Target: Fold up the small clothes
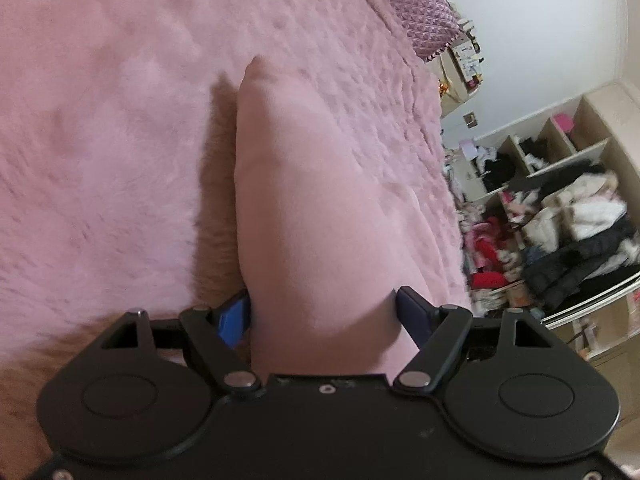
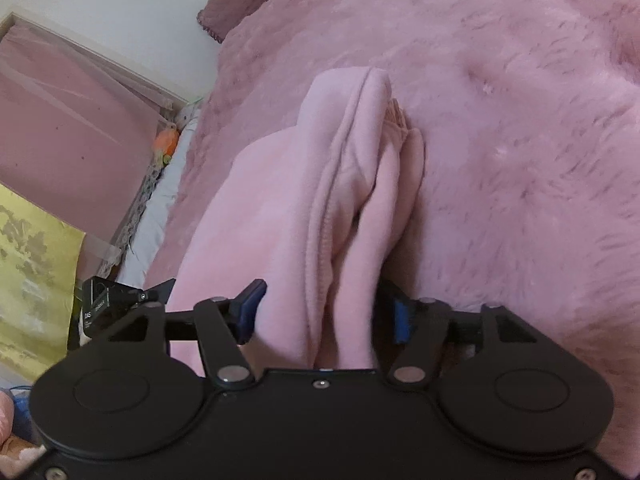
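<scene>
Fuzzy blanket (image 2: pixel 520 160) beneath — cluttered shelves (image 1: pixel 560 184) beyond

Bed (image 1: pixel 100 140) covered by a fluffy pink blanket (image 2: pixel 520 80), its pile long and tufted. A pink fleece garment (image 2: pixel 352 200) lies directly on the blanket, bunched into long upright folds with a ribbed hem showing at its far end; in the left wrist view the same garment (image 1: pixel 312 200) appears as a smooth ridge running away from the near edge. At the far corner of the bed rests a quilted mauve pillow (image 1: pixel 416 12), edged with small trim.
</scene>
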The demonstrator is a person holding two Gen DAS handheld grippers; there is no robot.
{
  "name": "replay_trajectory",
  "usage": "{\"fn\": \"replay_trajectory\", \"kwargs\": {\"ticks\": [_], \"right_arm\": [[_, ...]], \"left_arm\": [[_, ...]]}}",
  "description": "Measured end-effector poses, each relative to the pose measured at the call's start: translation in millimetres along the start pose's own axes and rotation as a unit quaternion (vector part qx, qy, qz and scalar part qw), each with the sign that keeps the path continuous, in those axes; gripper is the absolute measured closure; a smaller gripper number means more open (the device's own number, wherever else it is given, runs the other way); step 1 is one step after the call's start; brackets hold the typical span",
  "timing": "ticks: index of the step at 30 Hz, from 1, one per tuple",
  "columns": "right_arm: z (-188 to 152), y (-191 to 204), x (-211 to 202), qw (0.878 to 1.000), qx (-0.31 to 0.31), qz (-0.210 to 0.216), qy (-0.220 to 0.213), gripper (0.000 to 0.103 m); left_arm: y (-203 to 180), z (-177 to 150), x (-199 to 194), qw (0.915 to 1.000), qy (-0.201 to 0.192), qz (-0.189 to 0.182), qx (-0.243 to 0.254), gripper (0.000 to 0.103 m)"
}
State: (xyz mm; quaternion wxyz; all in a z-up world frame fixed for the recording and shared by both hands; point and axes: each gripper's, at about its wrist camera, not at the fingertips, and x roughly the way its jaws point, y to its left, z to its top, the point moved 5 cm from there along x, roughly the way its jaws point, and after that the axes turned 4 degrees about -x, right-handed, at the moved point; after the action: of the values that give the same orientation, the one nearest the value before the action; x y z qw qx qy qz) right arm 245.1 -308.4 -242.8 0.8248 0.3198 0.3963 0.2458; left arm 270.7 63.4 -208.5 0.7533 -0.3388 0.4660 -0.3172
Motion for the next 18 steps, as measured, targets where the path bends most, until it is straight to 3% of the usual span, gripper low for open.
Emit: {"fn": "replay_trajectory", "kwargs": {"ticks": [4, 7, 10, 15, 16, 18], "right_arm": [[4, 14, -23, 0.999, -0.036, -0.014, -0.014, 0.038], [14, 36, -45, 0.99, -0.117, -0.068, -0.038, 0.041], [27, 75, -57, 0.96, -0.239, -0.126, -0.075, 0.06], [47, 124, -35, 0.909, -0.353, -0.201, -0.09, 0.073], [49, 128, -27, 0.901, -0.367, -0.214, -0.085, 0.074], [53, 126, -11, 0.895, -0.375, -0.23, -0.069, 0.076]], "left_arm": [[-38, -3, -40, 0.9966, -0.038, -0.004, 0.073, 0.024], [-78, -11, -65, 0.9895, -0.062, 0.003, 0.131, 0.024], [-118, -28, -67, 0.9749, -0.07, 0.044, 0.207, 0.022], [-148, -62, -39, 0.948, -0.08, 0.121, 0.283, 0.022], [-148, -67, -32, 0.9459, -0.079, 0.131, 0.286, 0.022], [-141, -74, -21, 0.9456, -0.078, 0.137, 0.285, 0.022]]}}
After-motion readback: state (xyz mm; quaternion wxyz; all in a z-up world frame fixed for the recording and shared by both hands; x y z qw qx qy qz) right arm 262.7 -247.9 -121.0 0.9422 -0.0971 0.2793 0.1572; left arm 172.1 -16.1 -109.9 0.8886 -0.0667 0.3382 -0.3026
